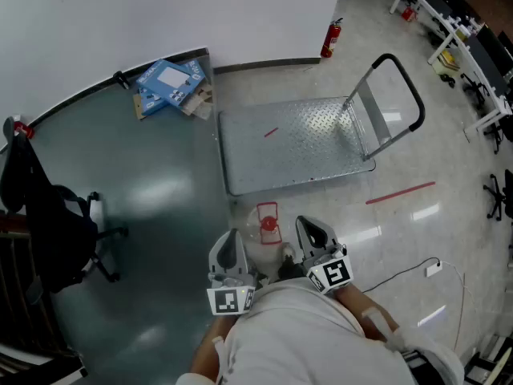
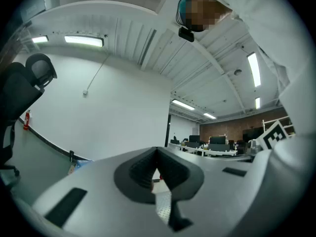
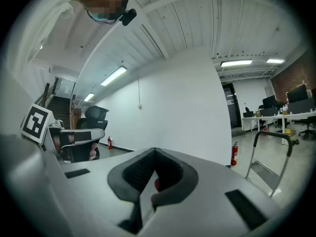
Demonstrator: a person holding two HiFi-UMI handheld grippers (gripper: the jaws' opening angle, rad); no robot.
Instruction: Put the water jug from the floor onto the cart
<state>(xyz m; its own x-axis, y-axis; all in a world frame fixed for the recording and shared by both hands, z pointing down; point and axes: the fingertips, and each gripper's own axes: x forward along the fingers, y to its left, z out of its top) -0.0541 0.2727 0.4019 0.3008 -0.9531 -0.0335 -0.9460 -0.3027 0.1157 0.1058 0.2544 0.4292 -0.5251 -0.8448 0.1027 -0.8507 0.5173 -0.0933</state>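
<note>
Person's white-clad torso [image 1: 313, 335] is filling the bottom of the head view, nearest the lens. Both hands are holding their tongs side by side, roughly level, aimed toward the cart.

- Left tongs [image 1: 232, 239]: tips are meeting, nothing gripped.
- Right tongs [image 1: 309, 229]: tips are also pressing together, nothing gripped.

Remaining items, largest first:

- Cart [image 1: 296, 147]: a flat metal platform, standing on the pale floor [image 1: 449, 215] ahead of the tongs. Its black-gripped handle [image 1: 398, 95] is rising at the right end.
- Black office chair [image 1: 48, 215]: sitting at far left on the dark green part of the floor.
- Blue boxes [image 1: 170, 83]: lying by the white wall, beyond the cart's left corner.
- Water jug [image 1: 267, 223]: clear with a red top, standing on the floor. It is sitting between the two tongs' tips and slightly ahead of them, near the cart's closest edge but apart from it. Neither pair of tongs is touching it.
- Red tape strip [image 1: 401, 192]: lying on the floor to the right of the jug.
- Fire extinguisher [image 1: 331, 38]: standing against the wall behind the cart.
</note>
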